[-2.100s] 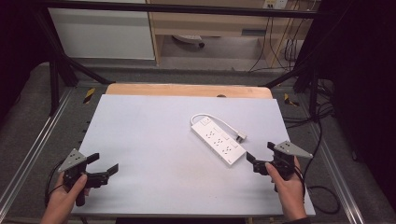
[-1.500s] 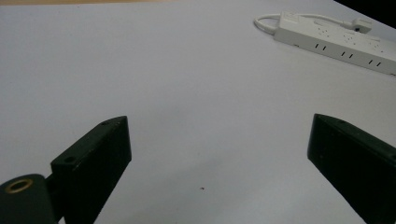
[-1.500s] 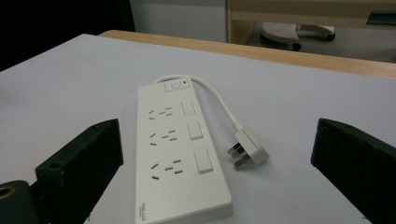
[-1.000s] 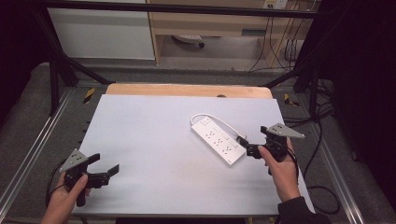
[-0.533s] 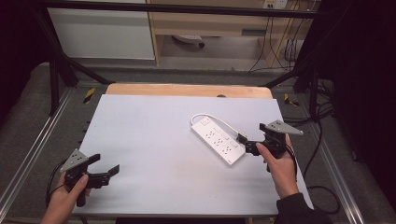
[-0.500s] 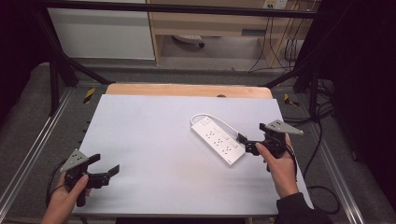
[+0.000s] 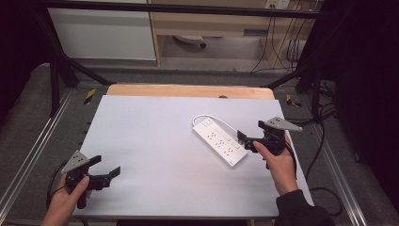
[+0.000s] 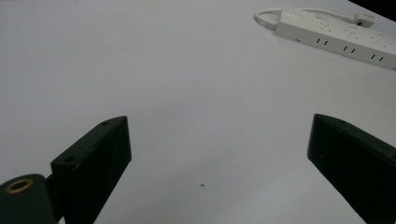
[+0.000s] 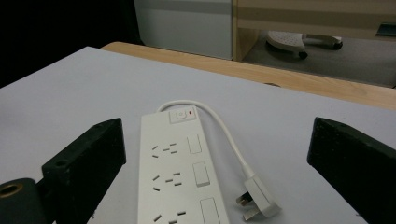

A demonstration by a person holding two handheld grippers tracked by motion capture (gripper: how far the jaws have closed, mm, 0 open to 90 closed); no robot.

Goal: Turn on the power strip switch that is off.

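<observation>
Dark room all round, with a white-topped table whose wooden far edge shows past the mat, so you've got loads of bare surface to work on. Your strip lies angled on the right half, its switch end toward the far side, the short cord looping round and the plug lying loose just beside it on the right. Your right tongs are spread wide and sit right at the strip's right side, near the plug, pinching nothing. Biggest risk as I see it: you close on the cord or the plug instead of the body and the whole thing swings or drags. The strip also looks too wide for an easy pinch across its flat top, so a jaw could skid off and shove it sideways, and the right table edge isn't far behind your hand. Push it left, toward the middle, where the room is. Your left tongs are also spread, holding nothing, at the near left corner and well apart from everything, so they're free to come across and steady the far end if the strip starts to pivot.
</observation>
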